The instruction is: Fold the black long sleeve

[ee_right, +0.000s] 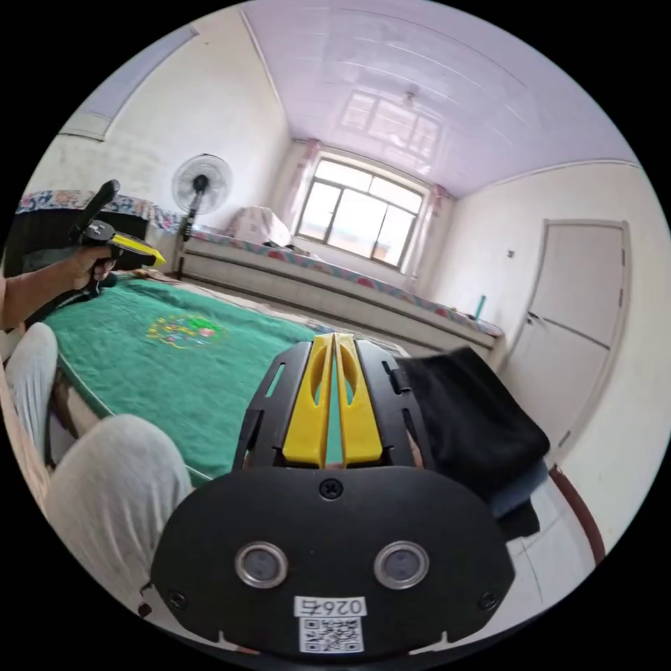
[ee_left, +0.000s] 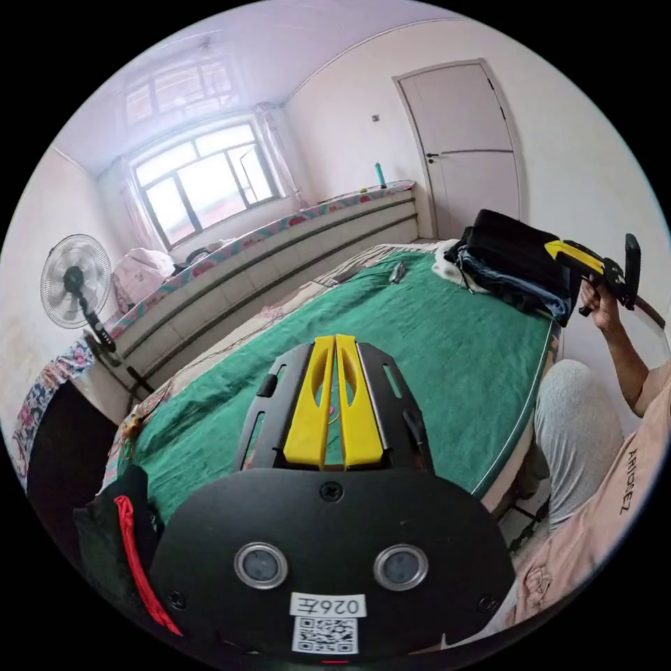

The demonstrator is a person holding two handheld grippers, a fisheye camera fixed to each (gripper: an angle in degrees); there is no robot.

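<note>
black long sleeve [ee_left: 514, 248] sitting folded on top of the clothes pile [ee_left: 521, 293] at the right of the left gripper view, at the far corner of the green blanket [ee_left: 433, 349]; lower right of centre in the right gripper view, dark slab just past the jaws. looks already folded, or near enough. left gripper [ee_left: 335, 342] lower centre, yellow jaws pressed together on nothing, hovering over bare blanket. right gripper [ee_right: 334, 341] same deal, jaws closed and empty, raised beside the pile. hand [ee_left: 600, 297] gripping its handle at the right edge. if tidying is what's left: open jaws first, come in low, pinch one edge cleanly, avoid dragging the layers underneath. fan [ee_left: 75, 279] upper left, door [ee_left: 465, 147] upper right, well away.
</note>
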